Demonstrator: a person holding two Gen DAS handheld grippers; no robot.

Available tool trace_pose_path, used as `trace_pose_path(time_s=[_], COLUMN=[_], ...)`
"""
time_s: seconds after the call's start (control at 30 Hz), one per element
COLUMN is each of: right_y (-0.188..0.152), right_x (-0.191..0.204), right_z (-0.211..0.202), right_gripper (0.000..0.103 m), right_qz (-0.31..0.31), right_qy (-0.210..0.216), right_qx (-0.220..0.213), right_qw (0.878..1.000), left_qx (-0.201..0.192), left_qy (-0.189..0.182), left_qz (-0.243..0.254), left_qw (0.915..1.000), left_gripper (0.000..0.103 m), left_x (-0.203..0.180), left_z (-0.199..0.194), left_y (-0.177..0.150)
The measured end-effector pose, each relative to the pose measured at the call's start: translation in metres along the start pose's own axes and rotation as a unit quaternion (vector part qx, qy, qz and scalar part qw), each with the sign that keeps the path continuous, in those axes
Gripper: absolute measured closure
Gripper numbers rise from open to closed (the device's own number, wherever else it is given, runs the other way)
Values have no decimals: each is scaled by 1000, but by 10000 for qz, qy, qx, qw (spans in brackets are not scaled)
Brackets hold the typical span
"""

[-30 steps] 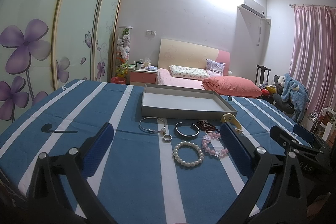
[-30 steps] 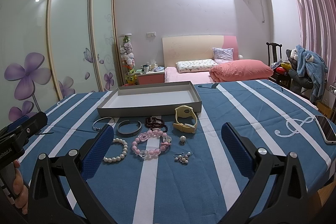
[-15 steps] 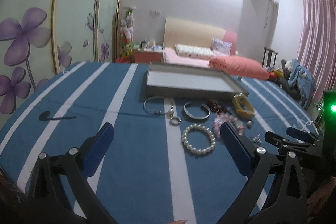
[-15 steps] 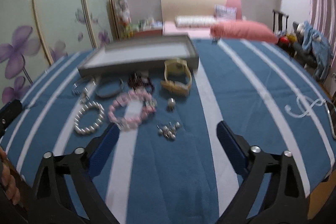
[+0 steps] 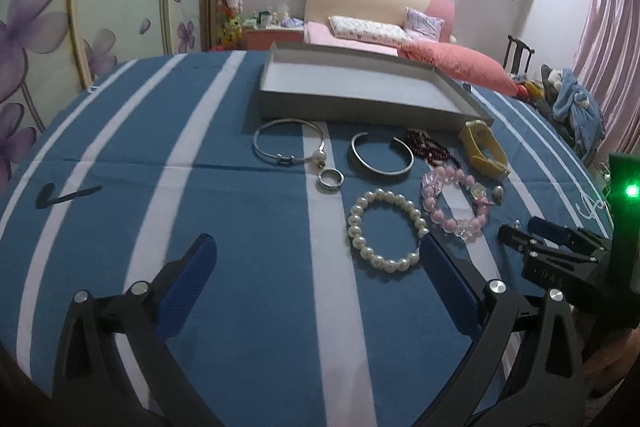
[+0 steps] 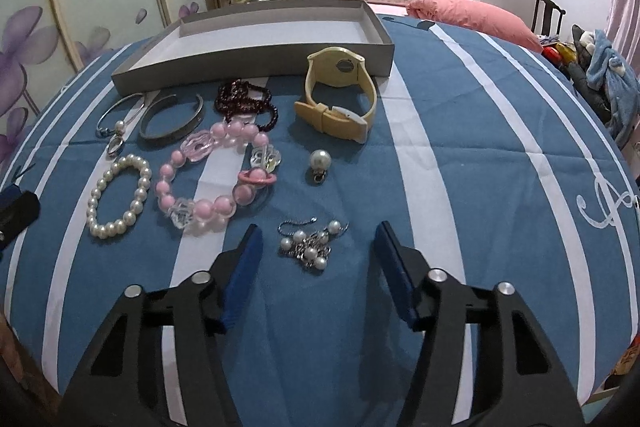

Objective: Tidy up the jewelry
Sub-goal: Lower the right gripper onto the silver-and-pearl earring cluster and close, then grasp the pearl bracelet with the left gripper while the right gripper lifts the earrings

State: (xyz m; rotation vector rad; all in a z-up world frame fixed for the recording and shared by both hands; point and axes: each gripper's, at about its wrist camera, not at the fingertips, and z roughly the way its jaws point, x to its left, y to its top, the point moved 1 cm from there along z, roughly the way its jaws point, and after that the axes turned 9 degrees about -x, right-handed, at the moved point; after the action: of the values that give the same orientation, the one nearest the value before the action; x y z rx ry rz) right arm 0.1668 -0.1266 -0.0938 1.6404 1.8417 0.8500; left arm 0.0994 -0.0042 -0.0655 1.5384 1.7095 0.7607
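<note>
The jewelry lies loose on the striped cloth (image 6: pixel 460 155) in front of the grey tray (image 6: pixel 256 61). The right gripper (image 6: pixel 318 259) is closing around the pearl earrings (image 6: pixel 310 245), not yet touching; earlier it stood wide and higher. The left gripper (image 5: pixel 316 281) stays wide, empty, beside the pearl bracelet (image 5: pixel 384 223). Only the right view shows the earrings clearly

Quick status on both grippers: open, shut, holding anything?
Left gripper: open, holding nothing.
Right gripper: open but closing, pearl earrings between the jaws, not yet pinched.
</note>
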Motion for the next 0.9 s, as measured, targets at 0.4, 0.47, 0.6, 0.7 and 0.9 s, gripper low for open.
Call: trace_pose_path(time_s=[0.4, 0.47, 0.6, 0.7, 0.9], right_y=[4, 4, 4, 3, 3], right_x=[-6, -6, -7, -6, -7], right_z=[1, 1, 1, 1, 1], right_gripper=[91, 91, 91, 91, 91], right_qz=[137, 142, 137, 134, 144], right_qy=[18, 30, 26, 26, 29], right_qx=[-122, -125, -130, -129, -131], right_qw=[9998, 9998, 9998, 9998, 9998], left_qx=[536, 611, 736, 700, 710], left_qy=[-88, -60, -36, 136, 216], left_qz=[-52, -78, -18, 194, 491], left_qw=[9985, 9981, 9973, 9973, 9960], left_gripper=[11, 21, 43, 55, 74], left_x=[-11, -11, -16, -21, -35], left_z=[38, 44, 54, 55, 58], left_y=[3, 5, 6, 4, 4])
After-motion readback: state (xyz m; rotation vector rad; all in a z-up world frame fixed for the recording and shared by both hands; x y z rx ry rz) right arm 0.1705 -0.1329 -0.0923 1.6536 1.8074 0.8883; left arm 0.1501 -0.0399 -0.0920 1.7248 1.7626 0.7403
